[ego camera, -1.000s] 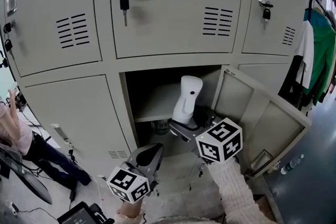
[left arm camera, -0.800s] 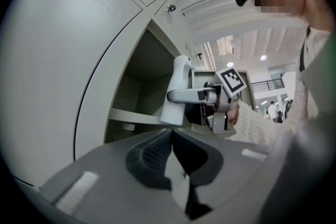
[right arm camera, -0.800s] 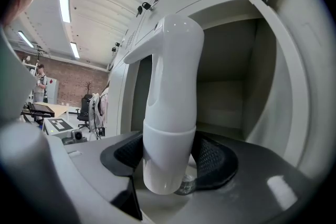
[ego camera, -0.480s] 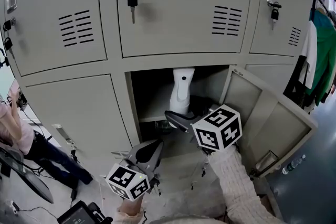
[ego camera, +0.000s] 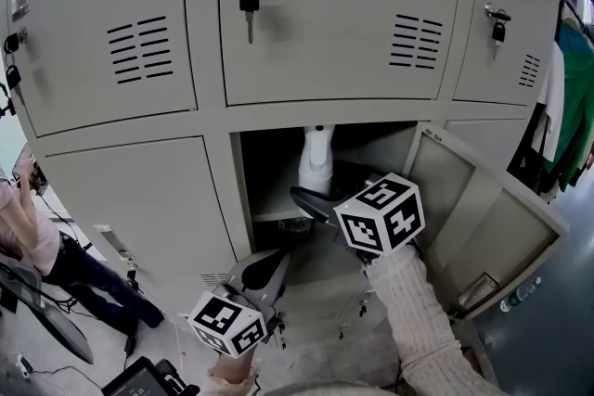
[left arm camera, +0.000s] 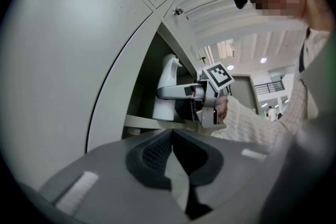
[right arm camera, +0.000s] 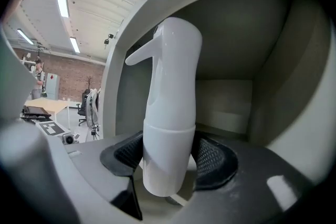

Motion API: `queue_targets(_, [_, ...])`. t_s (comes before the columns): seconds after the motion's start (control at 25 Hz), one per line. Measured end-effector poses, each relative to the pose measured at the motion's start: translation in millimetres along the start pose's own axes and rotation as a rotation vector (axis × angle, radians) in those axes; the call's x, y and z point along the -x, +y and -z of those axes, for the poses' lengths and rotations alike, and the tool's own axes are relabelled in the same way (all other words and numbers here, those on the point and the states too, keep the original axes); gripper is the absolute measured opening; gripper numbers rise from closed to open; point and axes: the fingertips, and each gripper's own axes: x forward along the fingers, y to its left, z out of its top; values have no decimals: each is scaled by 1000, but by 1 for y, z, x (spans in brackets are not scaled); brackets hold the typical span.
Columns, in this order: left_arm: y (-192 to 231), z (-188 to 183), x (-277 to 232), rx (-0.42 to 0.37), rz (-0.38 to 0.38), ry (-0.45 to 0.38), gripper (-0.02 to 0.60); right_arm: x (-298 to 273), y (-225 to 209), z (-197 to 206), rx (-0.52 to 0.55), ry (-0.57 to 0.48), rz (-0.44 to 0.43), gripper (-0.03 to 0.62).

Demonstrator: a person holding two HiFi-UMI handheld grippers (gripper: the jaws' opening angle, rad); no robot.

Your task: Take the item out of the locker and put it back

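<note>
While the right tongs reach into the open locker compartment, their jaws pinch the bottle on its lower body. Right gripper view: both pads press on the white sides, one on each side of the bottle, which stands upright with its spout pointing left. Head view: bottle is inside the compartment, above the shelf; its top is hidden behind the opening's upper edge. I cannot tell whether its base touches the shelf. The door is swung out to the right, just beside my right sleeve. Left tongs hang low in front of the locker, below the opening and outside it, well apart from the bottle. Left gripper view: jaws pressed together, nothing between them. A key hangs in the lock of the shut door above.
</note>
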Motion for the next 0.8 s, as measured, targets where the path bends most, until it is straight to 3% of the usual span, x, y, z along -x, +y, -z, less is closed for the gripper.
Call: queue_targets(0.8, [-6,13,-20,-4,41,32,8,-55,-43,-1,-52,20,70,282])
